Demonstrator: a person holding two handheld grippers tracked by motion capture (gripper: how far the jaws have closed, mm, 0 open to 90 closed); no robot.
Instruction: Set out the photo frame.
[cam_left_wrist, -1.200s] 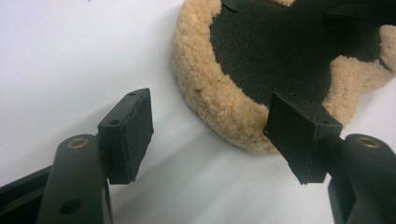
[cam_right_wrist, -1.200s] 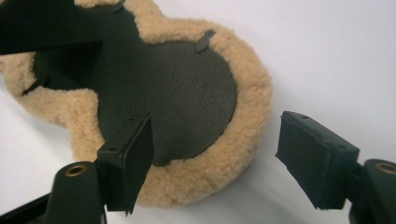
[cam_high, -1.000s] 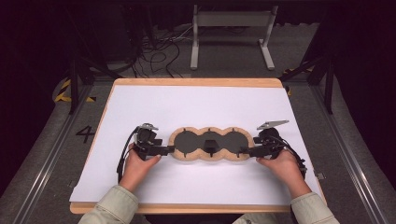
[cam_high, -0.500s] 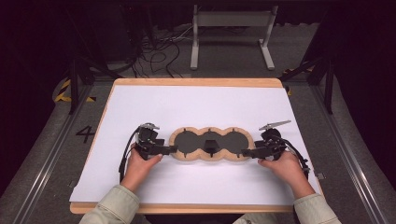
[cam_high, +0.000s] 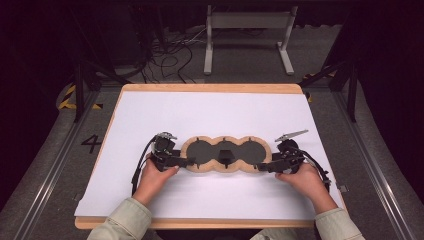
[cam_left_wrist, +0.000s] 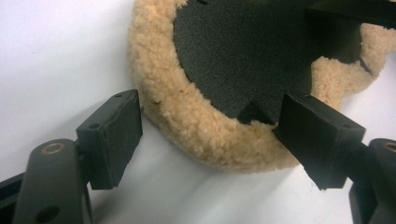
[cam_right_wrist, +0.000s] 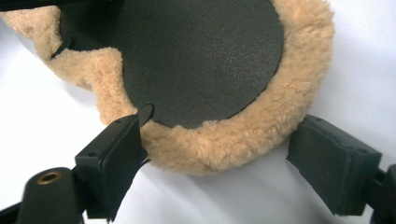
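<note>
**Grippers at both ends of the fleece pad**

Fleece pad (cam_high: 225, 154), a three-lobed tan piece with a black inner face, lies flat on the white sheet (cam_high: 210, 115) near your edge of the table (cam_high: 210, 88). Your left gripper (cam_high: 186, 162) sits at its left end and your right gripper (cam_high: 263, 168) at its right end, both pointing inward.

In the left gripper view, your left gripper (cam_left_wrist: 210, 135) stands wide open: one jaw is just clear of the fleece rim, the other overlaps the pad's edge, and you cannot tell whether it touches.

In the right gripper view, your right gripper (cam_right_wrist: 217, 156) has just been opening its jaws. The end lobe sits between them; one pad (cam_right_wrist: 119, 156) is against the fleece, the other stands apart, so nothing is clamped.
</note>
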